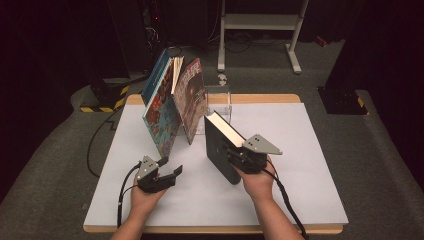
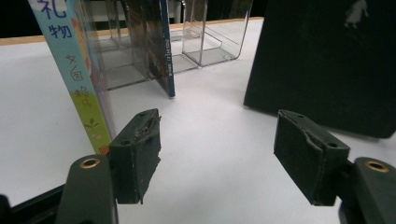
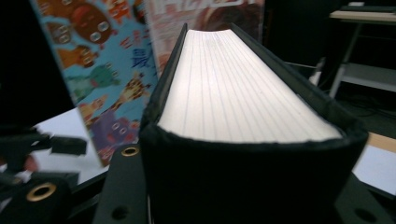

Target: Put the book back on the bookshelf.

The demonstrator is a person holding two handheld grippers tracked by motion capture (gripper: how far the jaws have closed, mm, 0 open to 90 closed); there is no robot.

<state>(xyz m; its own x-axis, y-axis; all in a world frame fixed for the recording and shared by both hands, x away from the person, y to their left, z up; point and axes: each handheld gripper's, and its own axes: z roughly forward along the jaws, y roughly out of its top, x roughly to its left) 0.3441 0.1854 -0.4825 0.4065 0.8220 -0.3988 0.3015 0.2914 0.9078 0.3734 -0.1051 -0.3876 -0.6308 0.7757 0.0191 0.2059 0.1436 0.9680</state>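
On the white table point(image 1: 300, 190), our left gripper point(image 1: 170, 172) waits with jaws wide and empty near the leaning picture books point(image 1: 172, 102); our right gripper point(image 1: 235, 155) clamps the black book point(image 1: 217, 137) upright, not yet shelved beside them.

On the pale blue and green spine of the picture book point(image 2: 77, 74) that stands at the left in the left gripper view, Chinese characters run from top to bottom: "礼物" in blue at the top, then smaller brown characters further down that are too small to make out. In the right gripper view, the blue illustrated cover point(image 3: 100, 70) bears a dark blue character that looks like "最", partly hidden. The pink magazine cover point(image 3: 196, 14) beside it shows large pale letters, cut off and unreadable.
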